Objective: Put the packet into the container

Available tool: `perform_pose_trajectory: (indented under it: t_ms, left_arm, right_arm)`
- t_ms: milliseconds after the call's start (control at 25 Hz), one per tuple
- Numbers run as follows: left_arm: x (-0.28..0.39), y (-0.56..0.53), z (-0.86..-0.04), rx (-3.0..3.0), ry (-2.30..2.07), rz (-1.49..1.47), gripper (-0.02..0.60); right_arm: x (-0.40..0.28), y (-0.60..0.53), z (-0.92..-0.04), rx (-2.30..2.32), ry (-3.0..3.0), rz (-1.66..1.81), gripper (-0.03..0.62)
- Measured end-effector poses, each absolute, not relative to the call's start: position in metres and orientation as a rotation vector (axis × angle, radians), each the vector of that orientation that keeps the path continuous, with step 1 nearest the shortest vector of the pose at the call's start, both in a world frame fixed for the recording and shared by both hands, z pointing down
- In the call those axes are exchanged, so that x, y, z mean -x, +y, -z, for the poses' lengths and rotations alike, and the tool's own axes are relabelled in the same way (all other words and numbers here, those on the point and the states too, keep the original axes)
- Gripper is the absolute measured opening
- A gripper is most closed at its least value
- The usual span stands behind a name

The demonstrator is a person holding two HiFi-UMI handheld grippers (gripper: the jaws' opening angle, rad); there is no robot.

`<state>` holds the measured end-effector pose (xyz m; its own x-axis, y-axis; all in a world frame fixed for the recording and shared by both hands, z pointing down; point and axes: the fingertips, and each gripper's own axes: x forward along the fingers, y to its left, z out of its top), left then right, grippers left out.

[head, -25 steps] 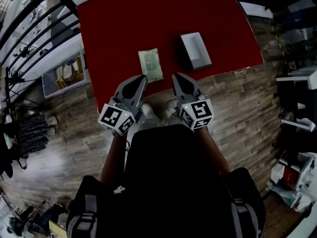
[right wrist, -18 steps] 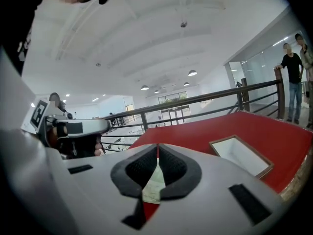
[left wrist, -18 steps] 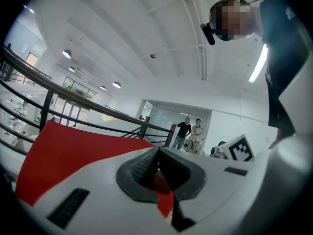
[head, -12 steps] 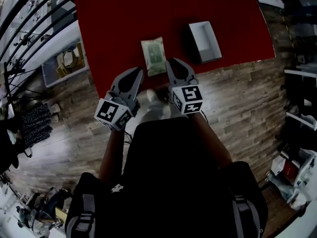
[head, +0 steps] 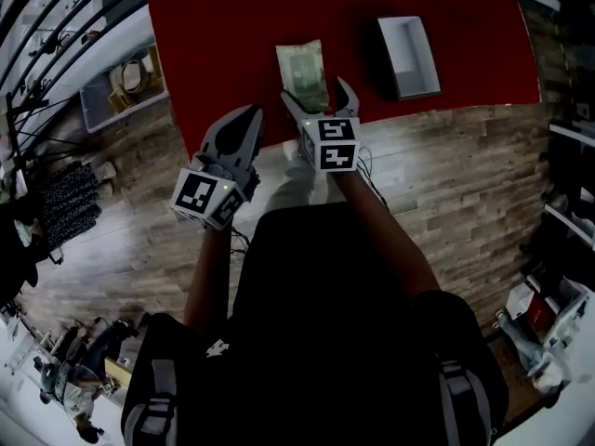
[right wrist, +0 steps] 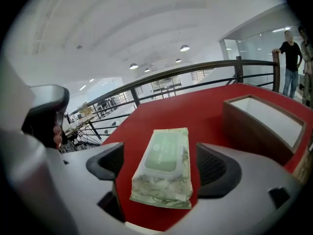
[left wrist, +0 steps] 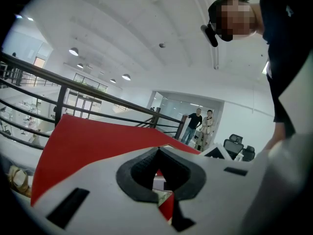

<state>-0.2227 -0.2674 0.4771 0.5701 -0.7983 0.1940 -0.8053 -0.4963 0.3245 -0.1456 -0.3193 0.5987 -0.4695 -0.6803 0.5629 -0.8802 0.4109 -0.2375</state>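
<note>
1. Packet [right wrist: 164, 155] is seen lying flat on the red table [head: 223, 35], close to the near edge, with its label side up.
2. Its near end is flanked by the jaws of the right gripper [head: 318, 96]. These jaws have just been opening and are now spread wide. A gap is left on either side of the wrapper, so nothing is gripped.
3. The left gripper [left wrist: 157, 150] is held to the left of the right one, with its tips over the table's near edge and well apart from the packet. Its jaws are closed tip to tip, and nothing is caught between them. Only a sliver of table is glimpsed through the hollow behind the tips.
4. The container [head: 416, 89] is set on the table to the right of the packet and slightly farther back, apart from it. Its open top is turned upward, and its pale inside is shown in the right gripper view.
5. Beyond the table's far edge, a dark railing [right wrist: 195, 72] is seen running across.
6. Farthest off, two people [left wrist: 200, 124] are seen standing by a glass partition.
</note>
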Motion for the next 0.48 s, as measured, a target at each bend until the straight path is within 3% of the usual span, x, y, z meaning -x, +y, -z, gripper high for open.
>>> perform_pose_trajectory:
  t_ms: [480]
  left_arm:
    - [0.236, -0.269, -0.475, -2.419, -1.302, -0.07, 0.006]
  right_arm:
    - [0.163, -0.33, -0.658, -1.35, -1.975, -0.715, 0.443]
